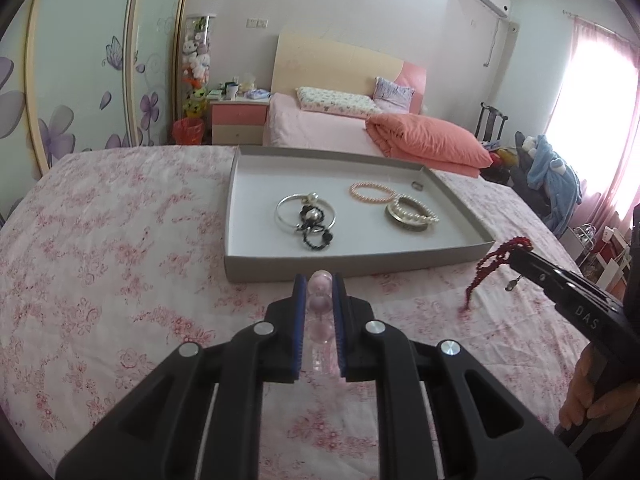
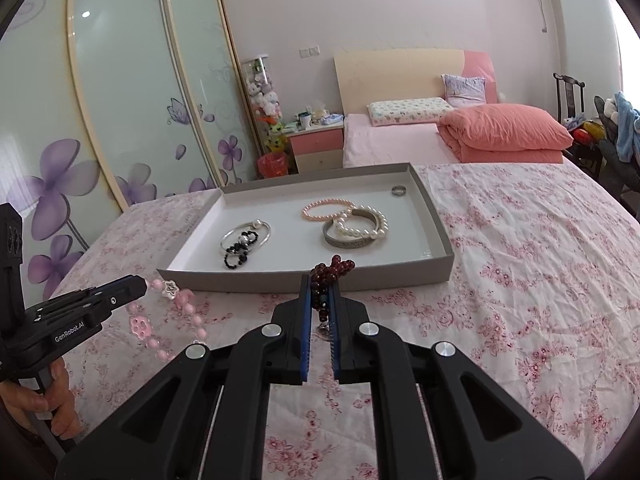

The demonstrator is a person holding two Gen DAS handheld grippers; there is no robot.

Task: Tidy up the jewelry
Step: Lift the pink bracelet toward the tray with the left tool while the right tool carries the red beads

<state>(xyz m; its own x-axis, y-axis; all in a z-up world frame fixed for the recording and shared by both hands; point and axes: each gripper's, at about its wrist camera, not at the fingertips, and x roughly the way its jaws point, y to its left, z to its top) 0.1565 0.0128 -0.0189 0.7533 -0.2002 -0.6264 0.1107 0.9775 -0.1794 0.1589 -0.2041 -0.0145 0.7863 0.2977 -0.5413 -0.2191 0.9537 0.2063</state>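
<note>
- The left gripper (image 1: 320, 280) has its blue-padded jaws nearly together, clamped on a pink bead bracelet (image 1: 320, 304); clear pink beads fill the narrow gap between the pads.
- From the right wrist view, that same bracelet (image 2: 176, 308) dangles from the gripper's tip (image 2: 140, 286) with a star bead and a flower charm, its lower end trailing onto the bedspread.
- The right gripper (image 2: 322, 292) has its jaws almost closed, pinching a dark red bead bracelet (image 2: 330, 270); a cluster of beads bulges above the fingertips and a small metal charm hangs below them.
- In the left wrist view the red bracelet (image 1: 490, 264) hangs from the right gripper (image 1: 514, 254), its tail reaching down to the cloth.
- A person's hand (image 1: 588, 396) grips the right tool's handle; another hand (image 2: 48, 400) holds the left tool.
- A shallow grey cardboard tray (image 1: 304, 270) lies on the pink floral bedspread (image 1: 100, 260), just beyond both grippers; its near wall stands between them and the tray floor.
- In the tray: a silver bangle (image 1: 288, 212) overlapped by a black bead bracelet (image 1: 316, 232) on the left; a pink pearl bracelet (image 1: 372, 193), a white pearl bracelet (image 1: 420, 210) resting on a metal bangle (image 1: 408, 222), and a small ring (image 1: 417, 186) near the far right corner.
- Beyond the bedspread stand another bed with an orange duvet (image 1: 424, 136) and a nightstand (image 1: 238, 120).
</note>
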